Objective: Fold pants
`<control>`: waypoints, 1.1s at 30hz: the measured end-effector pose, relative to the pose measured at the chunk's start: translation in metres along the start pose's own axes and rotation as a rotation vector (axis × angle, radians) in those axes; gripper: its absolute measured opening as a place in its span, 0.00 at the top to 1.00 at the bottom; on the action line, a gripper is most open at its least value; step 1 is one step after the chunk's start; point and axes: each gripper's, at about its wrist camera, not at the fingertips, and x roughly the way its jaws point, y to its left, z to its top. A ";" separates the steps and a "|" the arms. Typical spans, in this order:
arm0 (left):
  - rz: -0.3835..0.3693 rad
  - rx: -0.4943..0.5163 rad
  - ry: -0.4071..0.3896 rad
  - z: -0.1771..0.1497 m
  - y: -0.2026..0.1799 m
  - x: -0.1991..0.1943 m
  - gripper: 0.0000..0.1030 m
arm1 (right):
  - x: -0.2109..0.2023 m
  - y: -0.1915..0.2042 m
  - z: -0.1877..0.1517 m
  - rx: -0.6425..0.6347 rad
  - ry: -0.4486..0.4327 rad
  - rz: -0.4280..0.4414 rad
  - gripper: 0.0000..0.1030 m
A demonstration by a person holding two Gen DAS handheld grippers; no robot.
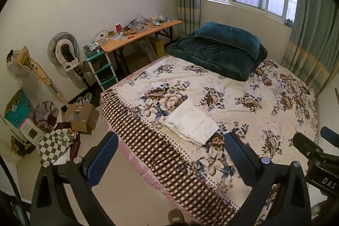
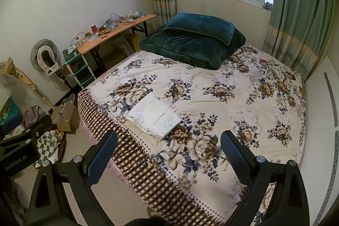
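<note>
White pants (image 1: 191, 123) lie folded near the bed (image 1: 243, 99) edge; my left gripper (image 1: 171, 159) and right gripper (image 2: 169, 154) hang wide and empty, so a careless brush might undo them

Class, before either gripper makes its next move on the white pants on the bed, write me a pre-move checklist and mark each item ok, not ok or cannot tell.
1. Left gripper open and empty: ok.
2. Right gripper open and empty: ok.
3. White pants in view, lying on the floral bedspread: ok.
4. Pants already a compact folded stack: ok.
5. Pants clear of the green quilt: ok.
6. Layers underneath lined up evenly: cannot tell.
</note>
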 end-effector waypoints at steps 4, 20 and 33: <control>0.006 0.000 -0.002 -0.002 0.000 -0.002 0.00 | -0.001 0.002 0.000 -0.002 0.003 0.003 0.03; 0.012 -0.001 -0.008 -0.006 0.003 -0.005 0.00 | -0.008 0.008 0.002 -0.028 0.005 0.012 0.03; 0.002 0.012 -0.024 0.005 0.003 -0.007 0.00 | -0.011 0.005 0.007 -0.035 -0.009 0.019 0.03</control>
